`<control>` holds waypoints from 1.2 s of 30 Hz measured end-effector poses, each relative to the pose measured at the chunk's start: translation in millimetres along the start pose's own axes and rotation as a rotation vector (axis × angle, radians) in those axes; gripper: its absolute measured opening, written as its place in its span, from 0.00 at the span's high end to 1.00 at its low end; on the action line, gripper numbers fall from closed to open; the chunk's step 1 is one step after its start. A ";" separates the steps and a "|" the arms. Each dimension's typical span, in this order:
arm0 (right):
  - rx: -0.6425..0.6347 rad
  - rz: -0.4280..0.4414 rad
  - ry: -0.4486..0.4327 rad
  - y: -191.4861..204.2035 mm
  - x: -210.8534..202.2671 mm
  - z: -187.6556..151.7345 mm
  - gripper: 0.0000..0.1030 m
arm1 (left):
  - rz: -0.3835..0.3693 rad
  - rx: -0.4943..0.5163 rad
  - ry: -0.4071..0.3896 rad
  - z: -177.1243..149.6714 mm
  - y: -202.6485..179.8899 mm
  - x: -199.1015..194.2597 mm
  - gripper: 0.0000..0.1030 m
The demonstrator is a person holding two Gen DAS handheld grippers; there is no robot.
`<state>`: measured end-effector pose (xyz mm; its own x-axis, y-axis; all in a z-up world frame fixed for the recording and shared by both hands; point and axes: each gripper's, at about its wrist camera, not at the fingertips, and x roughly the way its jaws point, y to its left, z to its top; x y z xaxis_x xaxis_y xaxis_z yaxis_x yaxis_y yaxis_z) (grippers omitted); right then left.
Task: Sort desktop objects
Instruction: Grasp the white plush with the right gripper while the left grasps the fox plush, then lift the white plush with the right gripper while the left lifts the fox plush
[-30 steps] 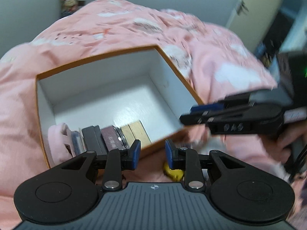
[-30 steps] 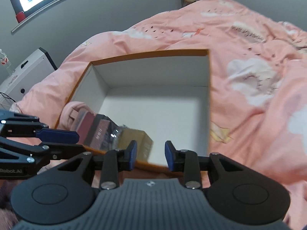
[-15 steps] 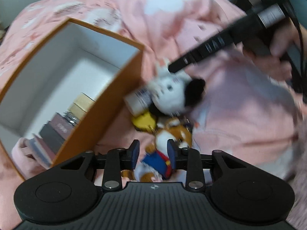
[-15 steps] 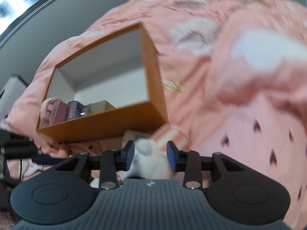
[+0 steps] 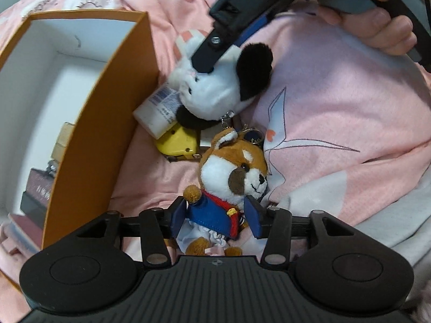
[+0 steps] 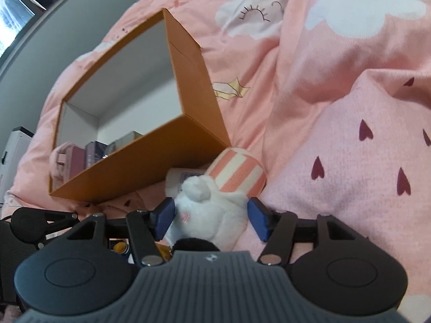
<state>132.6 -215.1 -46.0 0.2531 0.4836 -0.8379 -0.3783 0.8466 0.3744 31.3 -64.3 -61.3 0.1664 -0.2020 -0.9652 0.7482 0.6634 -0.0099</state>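
A brown and white dog plush (image 5: 234, 172) in a blue coat lies on the pink bedding beside the orange box (image 5: 89, 145). My left gripper (image 5: 215, 216) points down over it, its jaws opening, and the dog's body sits between the pads. Farther back lies a white rabbit plush (image 5: 212, 91) with a black patch. In the right wrist view my right gripper (image 6: 211, 219) straddles that rabbit plush (image 6: 212, 215), jaws opening, the pads beside its body. The rabbit's pink striped ear (image 6: 237, 172) points away from me. In the left wrist view the right gripper (image 5: 223, 51) hangs over the rabbit.
The orange box (image 6: 150, 158) is white inside and holds several small boxes (image 5: 40, 188) along one wall. A white tube (image 5: 159, 110) and a yellow object (image 5: 177, 142) lie against the box under the rabbit. A hand (image 5: 382, 27) holds the right gripper. Rumpled pink bedding (image 6: 336, 107) surrounds everything.
Both grippers swung away from above the box and down to the toys beside it. Their jaws widened, and each now has a plush between its fingers.
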 end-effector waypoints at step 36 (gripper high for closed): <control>-0.341 -0.094 -0.206 36.7 -34.0 -26.7 0.27 | 0.027 -0.371 -0.160 -23.8 30.6 -48.3 0.64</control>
<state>86.4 -206.3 -14.4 0.4605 0.4715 -0.7521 -0.6098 0.7837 0.1180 30.9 -17.1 -21.2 0.3026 -0.2716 -0.9136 0.4648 0.8789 -0.1073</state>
